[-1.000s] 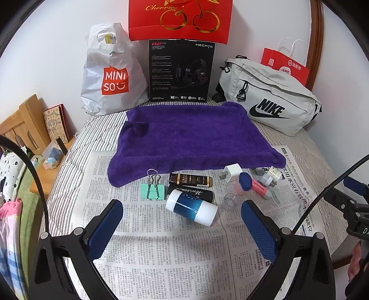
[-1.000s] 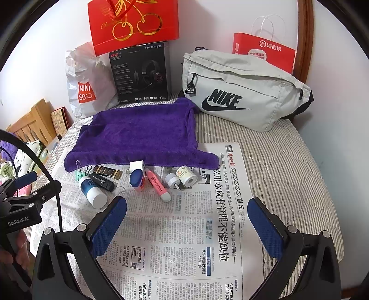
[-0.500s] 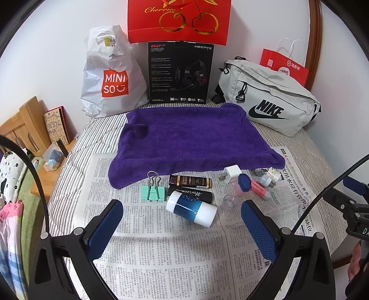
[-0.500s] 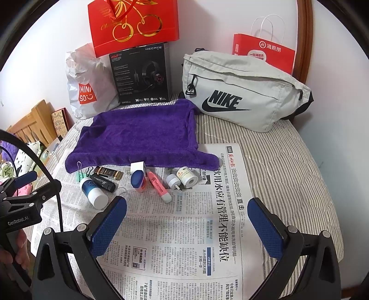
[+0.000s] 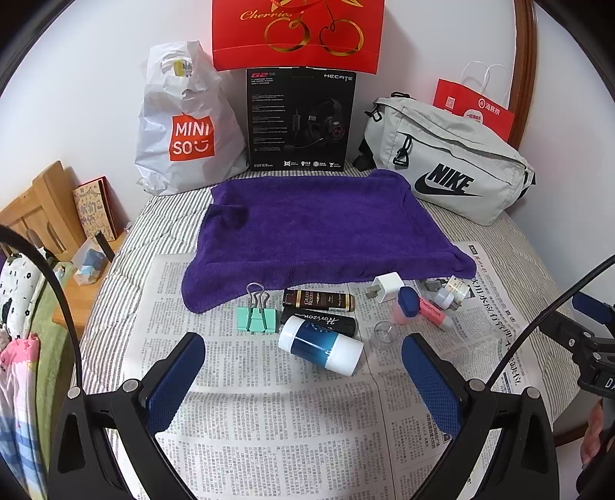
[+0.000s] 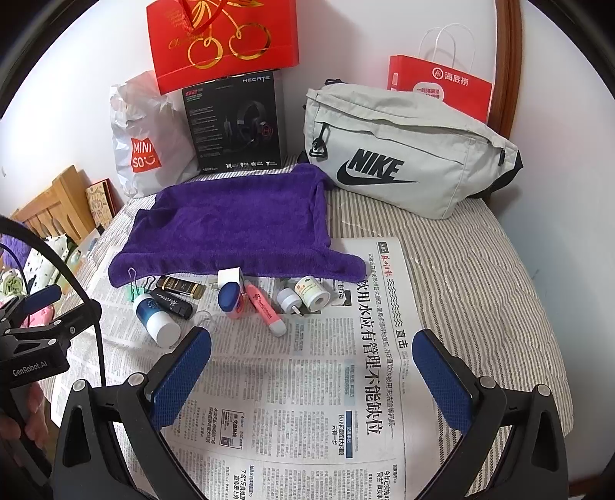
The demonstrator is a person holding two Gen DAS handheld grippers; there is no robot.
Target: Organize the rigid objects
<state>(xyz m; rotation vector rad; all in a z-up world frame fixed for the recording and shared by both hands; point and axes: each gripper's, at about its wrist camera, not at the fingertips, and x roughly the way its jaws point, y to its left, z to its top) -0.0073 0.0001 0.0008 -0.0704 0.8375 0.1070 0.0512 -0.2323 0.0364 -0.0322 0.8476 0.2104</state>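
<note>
Small items lie in a row on newspaper (image 5: 269,423) in front of a purple towel (image 5: 319,223): a green binder clip (image 5: 256,318), a brown tube (image 5: 318,300), a black tube (image 5: 319,322), a blue-and-white bottle (image 5: 321,344), a clear cap (image 5: 384,334), a white plug (image 5: 387,286), a blue-capped pink jar (image 5: 407,307), a pink highlighter (image 6: 265,307) and a small white roll (image 6: 312,291). My left gripper (image 5: 303,379) is open and empty, just short of the bottle. My right gripper (image 6: 311,377) is open and empty over the newspaper (image 6: 307,404), short of the highlighter.
At the back stand a white Miniso bag (image 5: 184,127), a black headset box (image 5: 300,119), a red cherry bag (image 5: 298,32), a grey Nike bag (image 5: 449,165) and a red paper bag (image 6: 442,84). A wooden stand (image 5: 42,207) is at the left.
Both views have shifted slightly forward and down toward the row of items. Nothing on the newspaper has moved and both grippers stay open.
</note>
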